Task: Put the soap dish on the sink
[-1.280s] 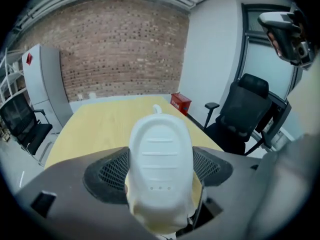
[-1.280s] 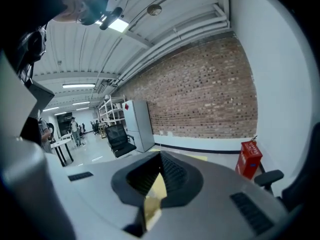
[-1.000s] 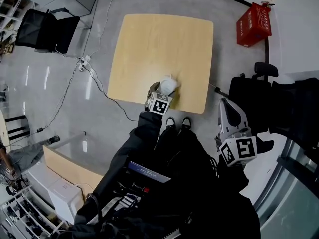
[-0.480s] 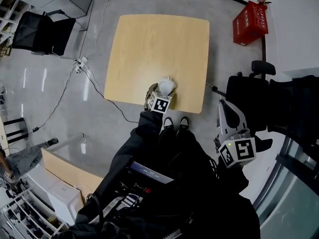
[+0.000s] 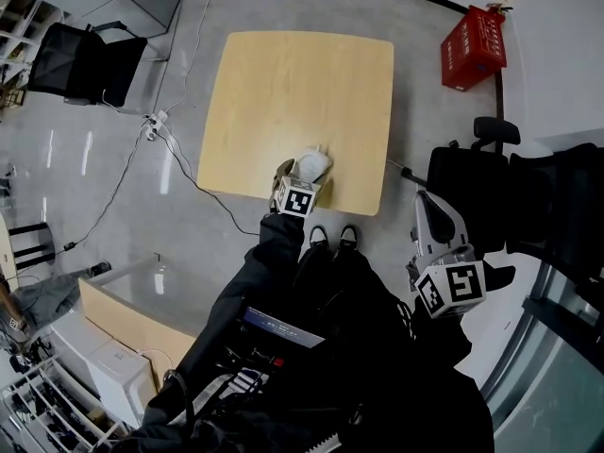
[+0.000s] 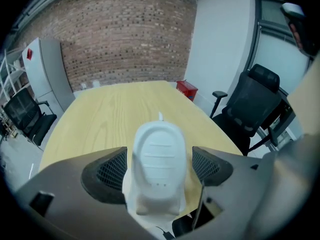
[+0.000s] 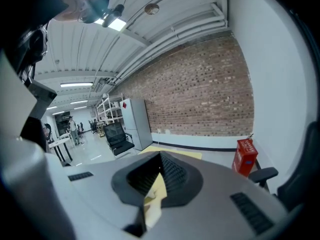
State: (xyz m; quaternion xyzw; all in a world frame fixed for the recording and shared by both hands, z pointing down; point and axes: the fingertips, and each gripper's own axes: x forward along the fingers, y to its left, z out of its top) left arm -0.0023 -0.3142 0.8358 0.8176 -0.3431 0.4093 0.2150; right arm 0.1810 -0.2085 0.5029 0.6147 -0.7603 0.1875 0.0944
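The white oval soap dish (image 5: 314, 164) (image 6: 157, 149) has ribbed slots on top and sits between the jaws of my left gripper (image 5: 307, 171) (image 6: 159, 168), which is shut on it. It is at the near edge of the light wooden table (image 5: 293, 92) (image 6: 100, 114); I cannot tell whether it touches the top. My right gripper (image 5: 427, 201) (image 7: 157, 176) hangs off to the right, beside the person's body and away from the table. Its jaws are shut with nothing in them. No sink shows in any view.
A red crate (image 5: 475, 45) (image 6: 187, 88) stands on the floor beyond the table's far right corner. Black office chairs stand at the far left (image 5: 85, 59) and close on the right (image 5: 472, 173). A cable (image 5: 179, 154) trails across the grey floor left of the table.
The head view has drifted a little. The left gripper stays at the table's near edge with the soap dish, and the right gripper has not moved.
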